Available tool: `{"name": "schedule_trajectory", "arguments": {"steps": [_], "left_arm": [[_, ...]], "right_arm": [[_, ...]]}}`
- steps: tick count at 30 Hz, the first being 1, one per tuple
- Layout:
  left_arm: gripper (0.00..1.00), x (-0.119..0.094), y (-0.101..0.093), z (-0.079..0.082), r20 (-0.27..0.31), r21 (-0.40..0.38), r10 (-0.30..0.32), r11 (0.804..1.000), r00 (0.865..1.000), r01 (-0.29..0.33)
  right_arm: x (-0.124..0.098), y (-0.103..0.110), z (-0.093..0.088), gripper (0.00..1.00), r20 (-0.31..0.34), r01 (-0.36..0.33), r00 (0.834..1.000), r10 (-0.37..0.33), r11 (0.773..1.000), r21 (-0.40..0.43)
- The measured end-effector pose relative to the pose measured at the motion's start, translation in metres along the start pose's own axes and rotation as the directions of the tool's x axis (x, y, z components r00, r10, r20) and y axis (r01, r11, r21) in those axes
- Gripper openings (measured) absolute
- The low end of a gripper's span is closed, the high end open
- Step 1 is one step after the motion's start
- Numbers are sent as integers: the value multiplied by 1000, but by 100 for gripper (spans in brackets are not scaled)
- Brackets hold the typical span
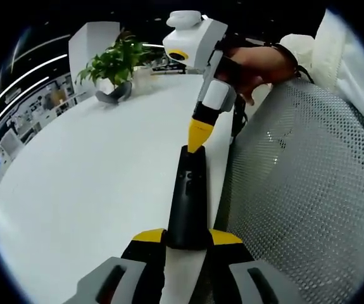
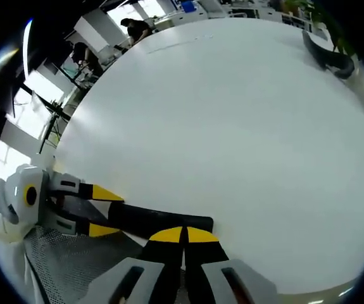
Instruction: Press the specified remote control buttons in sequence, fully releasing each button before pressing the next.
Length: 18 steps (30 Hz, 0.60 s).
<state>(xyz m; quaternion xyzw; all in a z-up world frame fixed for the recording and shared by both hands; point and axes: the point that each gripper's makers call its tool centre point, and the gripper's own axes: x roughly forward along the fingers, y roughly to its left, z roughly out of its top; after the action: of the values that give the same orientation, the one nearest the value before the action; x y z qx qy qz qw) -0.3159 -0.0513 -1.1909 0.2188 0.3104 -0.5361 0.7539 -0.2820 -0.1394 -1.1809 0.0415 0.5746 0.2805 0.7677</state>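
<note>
Two grippers, one remote control (image 1: 187, 199), one white surface (image 1: 93, 190).

Item 1, remote control: black, slim, long. Lies at the near edge of the surface, beside a grey perforated mesh panel (image 1: 302, 183). In the left gripper view its near end sits between the yellow-tipped fingers (image 1: 149, 237) of the left gripper (image 1: 187, 238), which are closed on it and steady it. In the right gripper view the same body runs sideways from the left gripper (image 2: 102, 211) toward the right one.

Item 2, right gripper (image 2: 183, 235): its two yellow fingertips (image 2: 168, 235) meet with no gap, so the fingers are closed and hold nothing. In the left gripper view the right gripper (image 1: 198, 135) comes down with its joined tip touching, or just above, the far end of the remote control; contact cannot be told for certain. A person's hand (image 1: 257, 63) holds it.

Item 3, potted plant (image 1: 115, 63): green, in a dark pot, well beyond the far end of the remote control, on the same surface.

Progress, as judged: a press at the far end of the remote control looks to be in hand. Individual buttons are too dark to make out, so which button in the sequence this is, and how many are done, cannot be told. A full lift off the button and any remaining presses appear still to be made.
</note>
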Motion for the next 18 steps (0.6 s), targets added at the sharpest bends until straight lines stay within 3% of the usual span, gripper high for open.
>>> {"name": "schedule_trajectory", "arguments": {"steps": [18], "left_arm": [[25,0,0,0,-2,1,1,1000,1000,-1]], "right_arm": [[3,8,-2,0,-15,-42,999,41,999,-9]]}}
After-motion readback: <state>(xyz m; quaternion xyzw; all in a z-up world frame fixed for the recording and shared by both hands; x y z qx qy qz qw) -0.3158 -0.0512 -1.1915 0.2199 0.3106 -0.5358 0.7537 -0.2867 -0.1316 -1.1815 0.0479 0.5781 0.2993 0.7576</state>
